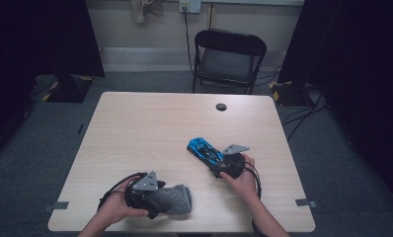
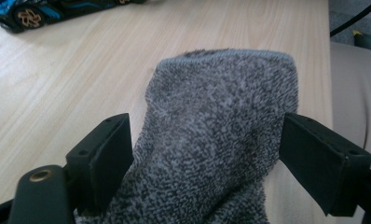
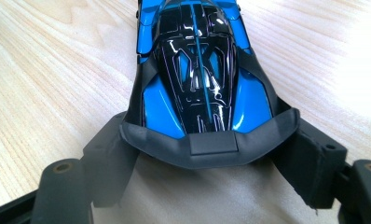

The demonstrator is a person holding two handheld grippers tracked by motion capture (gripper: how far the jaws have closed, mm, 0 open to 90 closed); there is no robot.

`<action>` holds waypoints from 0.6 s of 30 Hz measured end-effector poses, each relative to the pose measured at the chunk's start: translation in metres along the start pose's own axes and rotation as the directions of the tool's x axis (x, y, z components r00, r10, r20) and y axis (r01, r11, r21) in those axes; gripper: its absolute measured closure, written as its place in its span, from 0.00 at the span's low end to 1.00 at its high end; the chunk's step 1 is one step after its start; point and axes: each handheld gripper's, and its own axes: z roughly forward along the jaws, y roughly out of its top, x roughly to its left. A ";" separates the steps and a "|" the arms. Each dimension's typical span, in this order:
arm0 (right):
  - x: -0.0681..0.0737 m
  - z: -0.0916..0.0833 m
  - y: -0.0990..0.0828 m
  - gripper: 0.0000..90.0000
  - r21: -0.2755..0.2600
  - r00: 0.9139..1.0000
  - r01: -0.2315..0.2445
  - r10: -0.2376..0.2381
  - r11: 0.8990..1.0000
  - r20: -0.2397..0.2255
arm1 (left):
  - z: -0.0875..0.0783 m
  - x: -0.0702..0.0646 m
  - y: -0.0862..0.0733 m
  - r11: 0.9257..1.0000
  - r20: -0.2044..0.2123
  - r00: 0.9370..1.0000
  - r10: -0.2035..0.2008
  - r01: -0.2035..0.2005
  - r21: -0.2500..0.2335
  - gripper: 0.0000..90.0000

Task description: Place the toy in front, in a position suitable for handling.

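Sock [image 2: 216, 140] pinched by left fingers [image 2: 106, 154] near table's [image 1: 150, 118] front edge; right fingers [image 3: 109, 158] clamp toy car's [image 3: 197, 74] tail.

Lab/studio rm: black curtains [image 1: 36, 34], folding chair [image 1: 228, 59] (floor cables [image 1: 303, 116])

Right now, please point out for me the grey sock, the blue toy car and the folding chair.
grey sock [image 2: 221, 130]: left gripper view, middle of the knit fabric.
blue toy car [image 3: 197, 70]: right gripper view, black roof at the centre.
folding chair [image 1: 227, 61]: high view, the dark seat.
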 end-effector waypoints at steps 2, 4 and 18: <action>0.000 0.000 0.000 0.28 0.000 1.000 0.000 0.000 1.000 0.000 | 0.002 0.001 -0.002 1.000 -0.007 1.000 -0.007 0.007 0.004 0.22; 0.000 0.000 0.000 0.28 0.000 1.000 0.000 0.000 1.000 0.000 | 0.003 0.002 -0.002 1.000 -0.015 1.000 -0.016 0.017 0.005 0.24; 0.000 0.000 0.000 0.28 0.000 1.000 0.000 0.000 1.000 0.001 | 0.013 0.002 -0.010 1.000 -0.004 1.000 -0.002 0.002 0.024 0.34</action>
